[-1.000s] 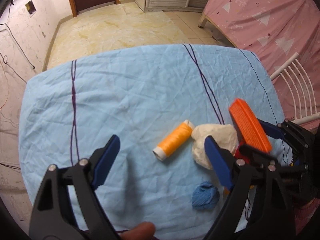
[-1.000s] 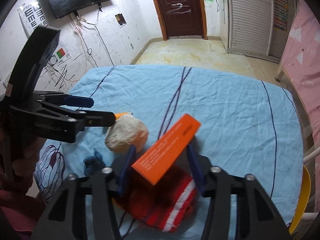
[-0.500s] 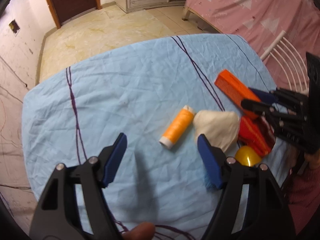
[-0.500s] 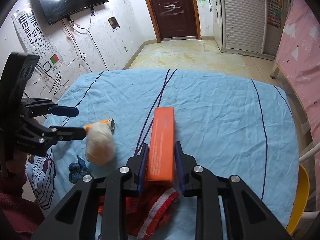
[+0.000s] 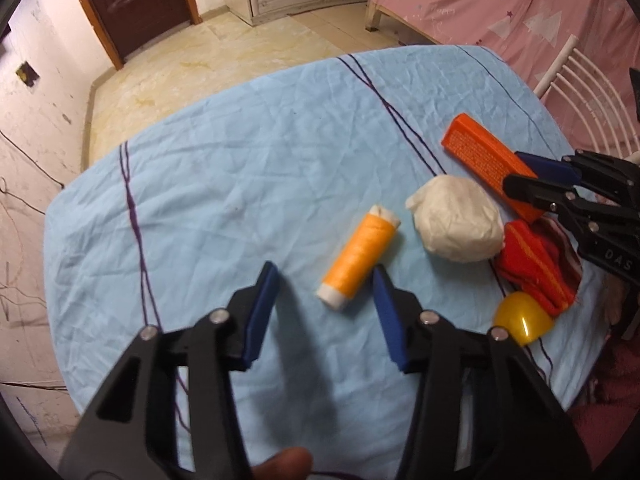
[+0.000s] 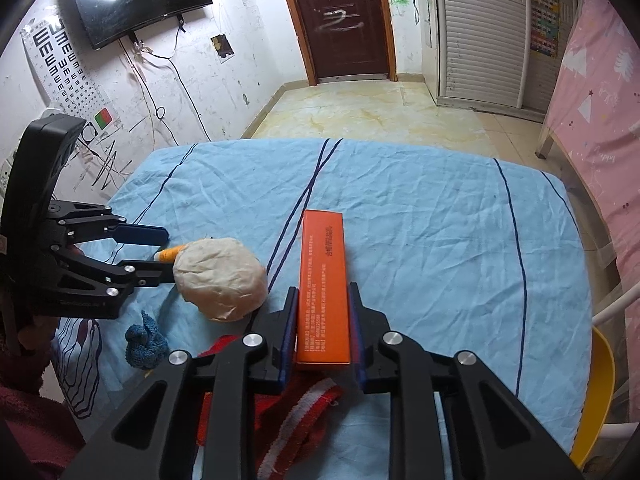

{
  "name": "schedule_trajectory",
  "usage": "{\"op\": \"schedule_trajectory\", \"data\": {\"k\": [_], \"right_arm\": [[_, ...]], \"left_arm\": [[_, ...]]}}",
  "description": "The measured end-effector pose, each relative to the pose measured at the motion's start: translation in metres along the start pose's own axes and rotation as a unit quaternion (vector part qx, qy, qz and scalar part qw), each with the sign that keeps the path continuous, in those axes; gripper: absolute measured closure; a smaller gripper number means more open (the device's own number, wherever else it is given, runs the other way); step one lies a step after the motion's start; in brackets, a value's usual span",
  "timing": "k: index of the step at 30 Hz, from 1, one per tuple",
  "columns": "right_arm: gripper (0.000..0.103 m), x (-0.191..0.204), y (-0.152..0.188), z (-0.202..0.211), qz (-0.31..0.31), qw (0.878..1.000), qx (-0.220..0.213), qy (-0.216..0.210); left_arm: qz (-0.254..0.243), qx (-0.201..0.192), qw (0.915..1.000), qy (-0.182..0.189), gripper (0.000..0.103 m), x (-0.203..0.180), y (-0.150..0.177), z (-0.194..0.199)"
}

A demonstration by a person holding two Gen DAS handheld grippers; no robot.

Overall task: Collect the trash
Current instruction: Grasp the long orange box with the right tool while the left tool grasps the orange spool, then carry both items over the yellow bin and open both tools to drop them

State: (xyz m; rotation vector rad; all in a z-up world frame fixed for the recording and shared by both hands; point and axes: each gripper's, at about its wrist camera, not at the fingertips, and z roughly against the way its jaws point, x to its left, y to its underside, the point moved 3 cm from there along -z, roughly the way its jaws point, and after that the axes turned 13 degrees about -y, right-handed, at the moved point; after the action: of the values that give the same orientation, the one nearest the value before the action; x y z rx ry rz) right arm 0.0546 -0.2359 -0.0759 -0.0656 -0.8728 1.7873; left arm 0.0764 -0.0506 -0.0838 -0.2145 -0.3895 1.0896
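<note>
Two grippers work over a table draped in a wrinkled light-blue cloth [image 6: 420,216] with dark stripes, and both have shifted since a second ago. The right gripper [image 6: 323,312] then held the orange box [image 6: 323,280] tilted above the cloth; half a second ago it was already level, and now the box lies flat on the cloth, pointing away from the camera, with the blue pads pressed against both of its long sides near the close end. The left gripper [image 5: 326,292], which stood wide apart and further back a second ago, has come forward and narrowed somewhat; its fingers [image 5: 262,308] now stand apart on either side of the near end of the orange thread spool [image 5: 358,258], the right pad just beside it, not closed on it. The spool is a cylinder of orange thread with white ends, lying on its side on the cloth. Just right of it sits a crumpled white paper ball [image 5: 458,222], close beside the box. A red knitted cloth [image 5: 536,264] with striped trim lies near the table's edge, partly under the right gripper, with a yellow round object [image 5: 520,320] just beside it. In the right wrist view a small blue yarn clump [image 6: 146,344] rests near the paper ball.
</note>
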Motion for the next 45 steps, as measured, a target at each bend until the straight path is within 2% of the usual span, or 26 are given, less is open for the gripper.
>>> {"op": "schedule_trajectory", "data": {"k": [3, 6, 10, 16, 27, 38, 45], "right_arm": [[0.086, 0.001, 0.000, -0.004, 0.006, 1.000, 0.003, 0.006], [0.086, 0.004, 0.000, -0.012, 0.014, 1.000, 0.013, 0.008], [0.086, 0.006, 0.001, -0.021, 0.024, 0.999, 0.021, 0.016], [0.087, 0.006, 0.001, -0.020, 0.031, 0.999, 0.016, 0.017], [0.087, -0.010, 0.000, 0.020, 0.017, 0.999, -0.028, 0.016], [0.087, -0.056, 0.016, 0.083, -0.019, 0.995, -0.087, 0.039], [0.087, -0.092, 0.035, 0.119, -0.051, 0.990, -0.118, 0.055]], "left_arm": [[-0.003, -0.003, 1.0000, 0.000, 0.065, -0.005, -0.002, 0.001], [-0.006, -0.010, 0.9999, -0.007, 0.078, -0.009, -0.003, 0.003], [-0.018, -0.021, 0.9993, -0.027, 0.088, -0.023, -0.001, 0.006], [0.000, -0.021, 0.9988, -0.045, 0.088, -0.028, -0.004, 0.005], [0.012, -0.039, 0.9975, -0.058, 0.088, -0.026, -0.020, 0.029], [-0.013, -0.075, 0.9955, -0.056, 0.088, -0.073, -0.049, 0.063], [-0.043, -0.083, 0.9946, -0.045, 0.088, -0.114, -0.061, 0.072]]}}
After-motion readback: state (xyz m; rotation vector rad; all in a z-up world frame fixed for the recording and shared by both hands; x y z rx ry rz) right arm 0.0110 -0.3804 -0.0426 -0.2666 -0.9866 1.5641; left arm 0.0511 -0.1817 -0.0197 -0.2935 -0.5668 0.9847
